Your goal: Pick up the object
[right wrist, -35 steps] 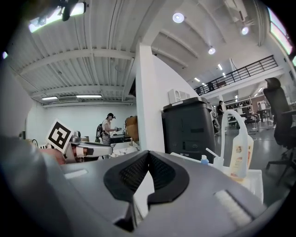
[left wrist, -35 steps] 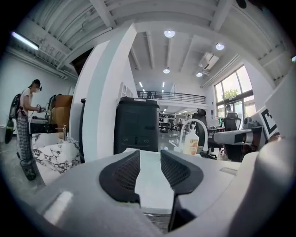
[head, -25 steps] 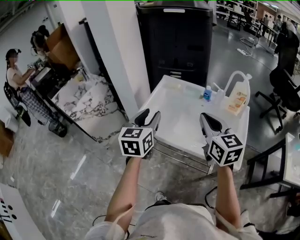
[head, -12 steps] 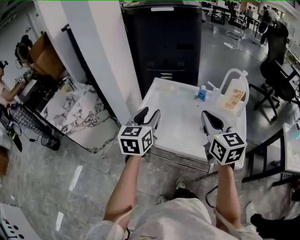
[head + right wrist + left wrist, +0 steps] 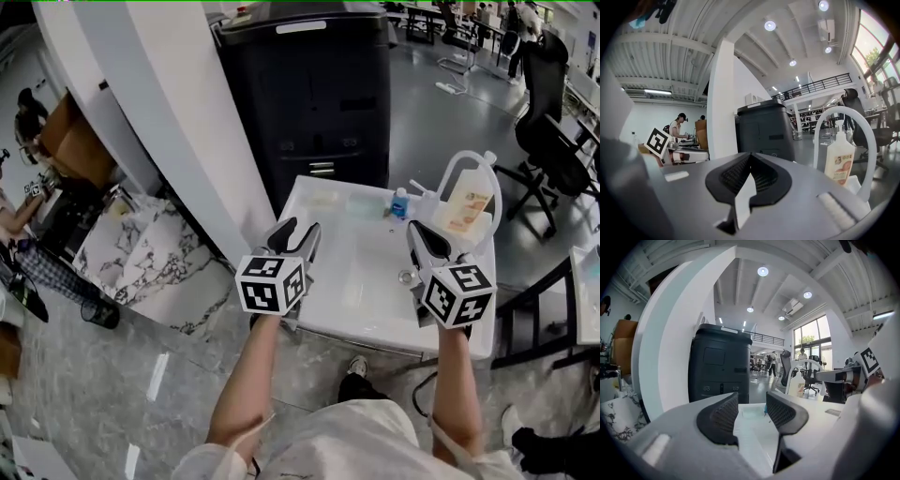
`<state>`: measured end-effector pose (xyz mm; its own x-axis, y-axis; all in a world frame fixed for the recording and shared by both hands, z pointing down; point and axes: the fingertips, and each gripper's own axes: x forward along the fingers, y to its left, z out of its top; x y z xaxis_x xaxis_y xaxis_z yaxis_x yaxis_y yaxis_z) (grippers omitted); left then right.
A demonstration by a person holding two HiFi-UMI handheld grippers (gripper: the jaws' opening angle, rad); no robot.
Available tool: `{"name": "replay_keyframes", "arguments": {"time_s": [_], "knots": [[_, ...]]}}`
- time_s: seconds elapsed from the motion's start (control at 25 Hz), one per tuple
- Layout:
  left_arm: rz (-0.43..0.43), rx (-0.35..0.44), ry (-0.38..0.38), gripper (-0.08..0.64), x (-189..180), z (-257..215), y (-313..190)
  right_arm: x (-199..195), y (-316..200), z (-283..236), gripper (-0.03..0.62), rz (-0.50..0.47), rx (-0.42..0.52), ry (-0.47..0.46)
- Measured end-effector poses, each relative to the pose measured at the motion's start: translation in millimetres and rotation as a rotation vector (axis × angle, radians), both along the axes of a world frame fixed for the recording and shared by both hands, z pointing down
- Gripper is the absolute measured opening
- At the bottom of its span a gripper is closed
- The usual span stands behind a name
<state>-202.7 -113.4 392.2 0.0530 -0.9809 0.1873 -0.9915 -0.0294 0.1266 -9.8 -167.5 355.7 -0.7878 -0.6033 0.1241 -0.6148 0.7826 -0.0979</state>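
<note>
A white table [image 5: 366, 281] stands in front of me. At its far right are a pump bottle with an orange label [image 5: 462, 212], a white hoop-shaped tube [image 5: 457, 169] and a small blue-capped bottle [image 5: 400, 202]. My left gripper [image 5: 300, 230] hovers over the table's near left edge, open, with nothing between its jaws [image 5: 751, 404]. My right gripper [image 5: 419, 234] hangs over the near right part, shut and empty [image 5: 749, 158]. In the right gripper view the pump bottle [image 5: 839, 161] stands ahead on the right, apart from the jaws.
A tall black cabinet [image 5: 314, 103] stands right behind the table, a white pillar [image 5: 159, 122] to its left. Black office chairs [image 5: 553, 141] are at the right, another table's edge [image 5: 586, 300] beside them. A person [image 5: 19, 225] works at a cluttered bench far left.
The view has moved toward the table, which now lies closer under both grippers. Both grippers keep their pose relative to each other.
</note>
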Motion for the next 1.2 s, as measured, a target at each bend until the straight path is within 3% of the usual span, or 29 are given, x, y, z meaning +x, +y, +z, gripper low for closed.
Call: {"name": "replay_keyframes", "arguments": {"time_s": [0.6,0.96,1.2], "knots": [[0.060,-0.018,-0.028,0.201,-2,-6,-145,3,-135,1,0.002,0.050,-0.029,-0.009],[0.131,-0.050,-0.026,0.206,2,10,-185,2,-167,17,0.002,0.078,-0.055,-0.009],[0.222,-0.028,-0.043,0.206,0,1,-210,-5,-174,16,0.002,0.139,-0.053,-0.002]]}}
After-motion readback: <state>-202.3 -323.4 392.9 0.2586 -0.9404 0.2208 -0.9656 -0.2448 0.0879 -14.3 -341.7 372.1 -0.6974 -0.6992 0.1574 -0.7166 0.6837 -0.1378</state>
